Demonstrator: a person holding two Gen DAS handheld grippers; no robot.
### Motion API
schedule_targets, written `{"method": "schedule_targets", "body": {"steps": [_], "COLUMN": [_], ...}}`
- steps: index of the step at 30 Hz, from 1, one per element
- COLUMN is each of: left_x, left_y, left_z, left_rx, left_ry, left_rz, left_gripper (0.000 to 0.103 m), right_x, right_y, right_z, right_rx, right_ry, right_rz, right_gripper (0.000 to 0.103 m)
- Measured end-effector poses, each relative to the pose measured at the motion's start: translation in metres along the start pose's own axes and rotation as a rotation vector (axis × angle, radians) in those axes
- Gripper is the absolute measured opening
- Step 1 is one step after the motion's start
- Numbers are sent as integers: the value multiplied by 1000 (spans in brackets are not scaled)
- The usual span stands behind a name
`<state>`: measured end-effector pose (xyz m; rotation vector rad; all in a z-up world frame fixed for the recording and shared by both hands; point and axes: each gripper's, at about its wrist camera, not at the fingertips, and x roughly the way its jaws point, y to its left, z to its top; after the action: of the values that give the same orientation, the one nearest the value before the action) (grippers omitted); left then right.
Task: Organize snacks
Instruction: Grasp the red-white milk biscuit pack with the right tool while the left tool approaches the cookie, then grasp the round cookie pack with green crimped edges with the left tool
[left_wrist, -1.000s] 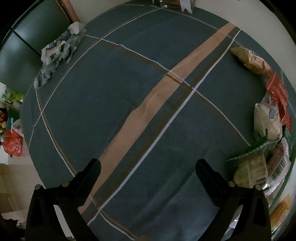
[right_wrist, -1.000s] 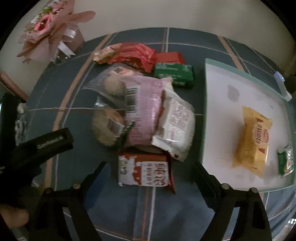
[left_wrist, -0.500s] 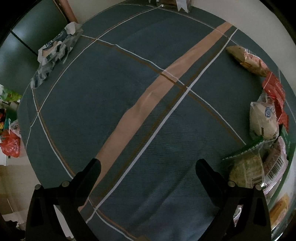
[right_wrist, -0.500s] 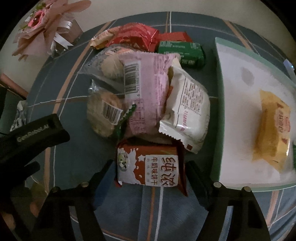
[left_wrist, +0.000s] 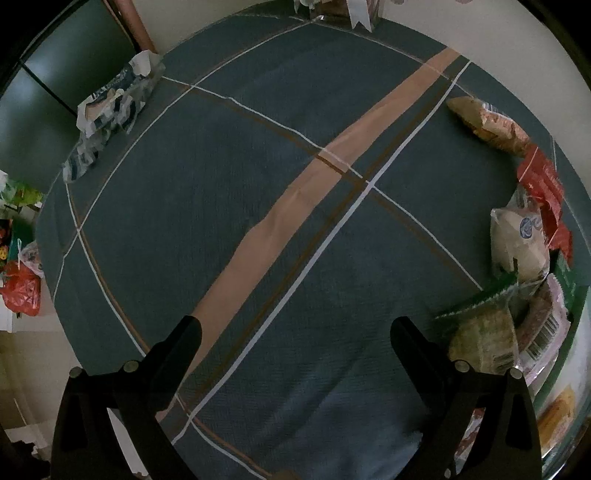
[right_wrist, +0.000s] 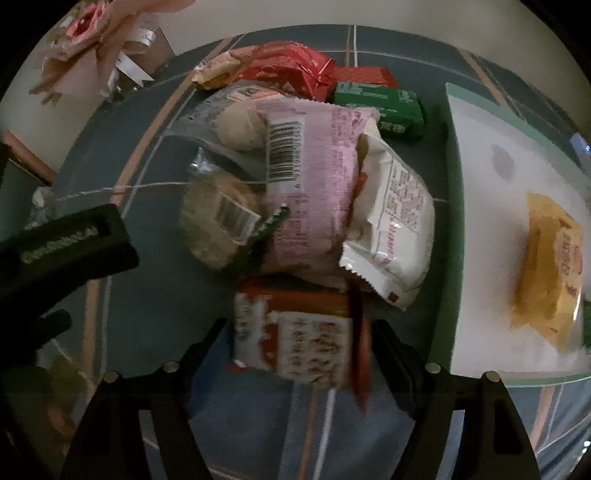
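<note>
Snacks (left_wrist: 517, 258) crowd the desk (left_wrist: 258, 184) at three o'clock; left tongs (left_wrist: 295, 332) gape, empty. Right view: right tongs (right_wrist: 295, 339), just closing, straddle a red-and-white packet (right_wrist: 295, 332) at six o'clock, not visibly pinching. Overlapping pink bag (right_wrist: 306, 177) could drag along.

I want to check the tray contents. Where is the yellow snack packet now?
In the right wrist view, the yellow snack packet lies on the white tray at the right side, apart from the snack pile, with a green packet at the picture's edge beside it.
</note>
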<state>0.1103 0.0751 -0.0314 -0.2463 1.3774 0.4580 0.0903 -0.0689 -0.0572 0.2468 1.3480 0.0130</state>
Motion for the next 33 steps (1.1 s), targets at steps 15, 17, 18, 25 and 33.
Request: {"method": "schedule_targets", "body": {"steps": [15, 17, 18, 25, 33], "left_x": [-7, -6, -2, -9, -19], "left_y": [-4, -4, -1, -6, -14], "left_z": [7, 7, 8, 7, 12], "left_rx": [-1, -1, 0, 3, 16], "left_ry": [5, 4, 3, -16, -28], "left_rz": [-10, -12, -14, -31, -81], "left_gripper": [102, 102, 102, 102, 102], "right_x": [2, 3, 3, -11, -33], "right_y": [10, 8, 7, 4, 1], "right_z": [2, 1, 1, 0, -1], "right_rx": [-50, -59, -60, -34, -25], "right_ry": [-7, -13, -17, -18, -50], "right_rz": [-44, -50, -52, -23, 18], "right_gripper": [79, 77, 74, 69, 68]}}
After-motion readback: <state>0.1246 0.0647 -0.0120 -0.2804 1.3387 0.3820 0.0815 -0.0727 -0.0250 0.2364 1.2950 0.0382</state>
